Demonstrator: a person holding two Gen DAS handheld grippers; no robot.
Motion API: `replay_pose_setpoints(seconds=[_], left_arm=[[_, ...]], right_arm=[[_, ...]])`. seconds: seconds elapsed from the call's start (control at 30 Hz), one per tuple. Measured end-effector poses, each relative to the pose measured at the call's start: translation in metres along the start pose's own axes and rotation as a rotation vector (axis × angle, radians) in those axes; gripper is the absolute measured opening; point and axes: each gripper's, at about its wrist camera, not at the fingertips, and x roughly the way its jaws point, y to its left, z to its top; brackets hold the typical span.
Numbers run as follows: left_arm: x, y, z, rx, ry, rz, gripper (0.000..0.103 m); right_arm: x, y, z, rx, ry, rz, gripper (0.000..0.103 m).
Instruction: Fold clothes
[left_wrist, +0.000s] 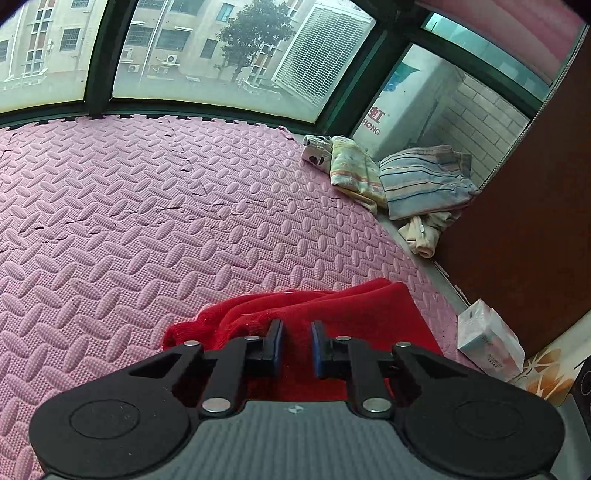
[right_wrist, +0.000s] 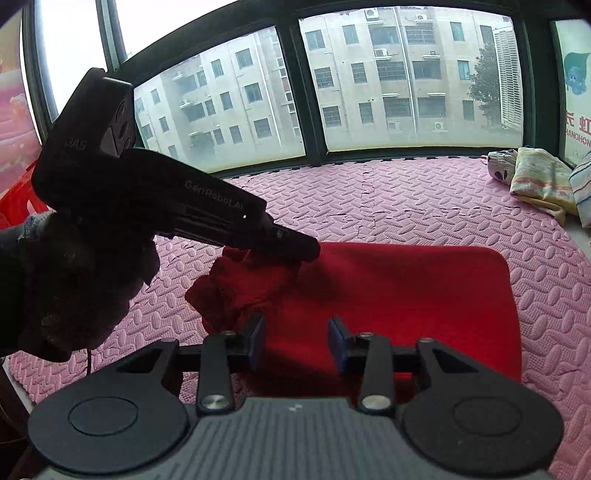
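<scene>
A red garment (right_wrist: 406, 295) lies on the pink foam mat (right_wrist: 406, 192), its right part flat and smooth, its left end bunched into a heap. My left gripper (right_wrist: 306, 254), held by a dark-gloved hand (right_wrist: 74, 277), points down at that bunched end. In the left wrist view the left gripper (left_wrist: 297, 330) is just over the red garment (left_wrist: 369, 306), its blue-padded fingers a narrow gap apart with red cloth showing between them. My right gripper (right_wrist: 297, 332) is wide open over the garment's near edge, nothing between its fingers.
Folded clothes, one striped (left_wrist: 424, 181) and one pale yellow (left_wrist: 354, 166), sit at the mat's far right corner by the window. A tissue box (left_wrist: 487, 339) stands off the mat's right edge beside a brown wooden panel (left_wrist: 517, 221). Pink mat (left_wrist: 147, 184) stretches left.
</scene>
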Motion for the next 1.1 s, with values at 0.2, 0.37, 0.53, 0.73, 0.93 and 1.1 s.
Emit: replay_pose_setpoints(seconds=[0.2, 0.37, 0.53, 0.73, 0.93, 1.1], left_arm=[[0.012, 0.015, -0.004, -0.051, 0.007, 0.000, 0.011], [0.007, 0.016, -0.003, -0.049, -0.002, -0.017, 0.011], [0.008, 0.016, -0.003, -0.043, -0.003, -0.014, 0.011], [0.009, 0.016, -0.004, -0.036, -0.003, -0.011, 0.011], [0.010, 0.019, -0.005, -0.036, -0.002, -0.006, 0.011], [0.002, 0.015, -0.007, -0.021, -0.010, -0.018, 0.012]], right_arm=[[0.010, 0.007, -0.013, -0.040, 0.018, -0.013, 0.034], [0.009, -0.012, 0.000, -0.008, 0.012, -0.024, 0.034], [0.017, -0.043, 0.015, 0.031, 0.022, -0.099, 0.034], [0.027, -0.081, 0.033, 0.078, 0.034, -0.188, 0.034], [0.036, -0.096, 0.034, 0.081, 0.032, -0.223, 0.034], [0.008, -0.084, 0.038, 0.048, 0.002, -0.219, 0.035]])
